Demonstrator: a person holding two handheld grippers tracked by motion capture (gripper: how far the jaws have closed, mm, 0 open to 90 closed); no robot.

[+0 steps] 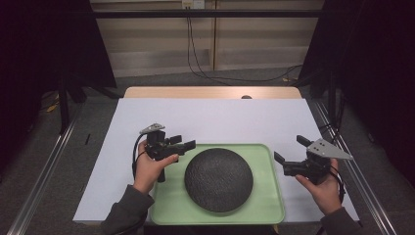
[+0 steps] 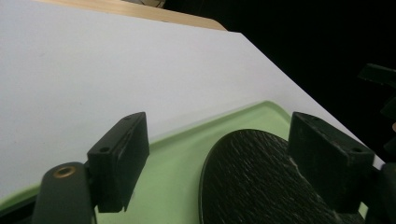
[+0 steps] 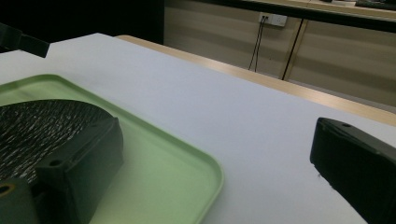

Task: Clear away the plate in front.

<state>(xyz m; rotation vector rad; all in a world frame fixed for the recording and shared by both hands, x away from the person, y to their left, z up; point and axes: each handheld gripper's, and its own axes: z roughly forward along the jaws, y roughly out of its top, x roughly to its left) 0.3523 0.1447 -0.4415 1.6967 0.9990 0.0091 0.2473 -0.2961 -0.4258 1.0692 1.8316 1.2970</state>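
Right now the black dome (image 1: 218,179) sits in the middle of the green tray (image 1: 266,208), and everything else I can place from that tray. The left gripper (image 1: 183,143) hovers at the tray's near-left corner, jaws spread and nothing clasped between them; seen along its own jaws, the dome (image 2: 252,179) lies low between and beyond the pads, untouched. The right gripper (image 1: 290,149) hangs just off the tray's right edge over the white sheet (image 1: 210,120), also released and empty-handed.

To my eye this looks like the moment around letting go or lining up: the dome is settled and neither tool grips it. A next move on it would call for a wide bite at the rim, since the top is a shallow curve with nothing to pinch.

The dome looks matte, pebbled and rough, round in outline, like an upturned bowl or lid. The tray (image 3: 205,172) is smooth pale-green plastic with rounded corners and a raised lip.
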